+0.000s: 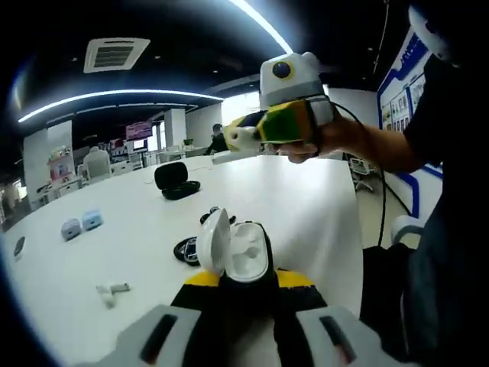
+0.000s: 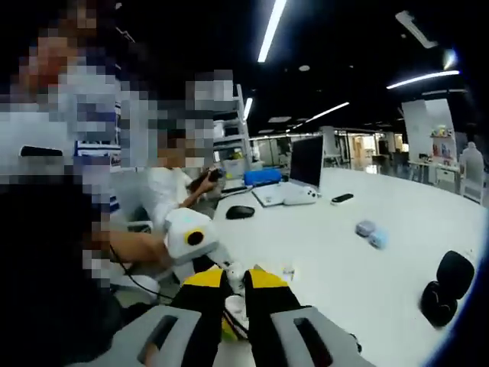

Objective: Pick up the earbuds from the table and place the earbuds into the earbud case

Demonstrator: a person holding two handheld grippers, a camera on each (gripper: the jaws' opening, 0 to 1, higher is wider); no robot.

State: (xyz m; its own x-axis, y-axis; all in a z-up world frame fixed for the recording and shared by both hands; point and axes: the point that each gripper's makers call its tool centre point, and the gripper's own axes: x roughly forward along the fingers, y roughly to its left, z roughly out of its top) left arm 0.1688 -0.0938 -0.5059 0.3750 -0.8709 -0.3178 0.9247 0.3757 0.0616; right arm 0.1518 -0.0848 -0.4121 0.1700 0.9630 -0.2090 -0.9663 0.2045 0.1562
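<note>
The left gripper's fingers (image 1: 233, 294) clamp the white earbud case (image 1: 238, 254), lid swung open, cavity facing up. The right gripper (image 1: 263, 130) hangs above and beyond it over the bench (image 1: 306, 199). In the right gripper view its fingers (image 2: 235, 294) stand nearly closed on a small white piece, probably an earbud (image 2: 235, 304), so the coming move looks like a descent toward the open case. Beyond the left fingers lie a dark pouch (image 1: 177, 181), two pale small cases (image 1: 82, 225) and a small white piece (image 1: 112, 291), none in the way.
</note>
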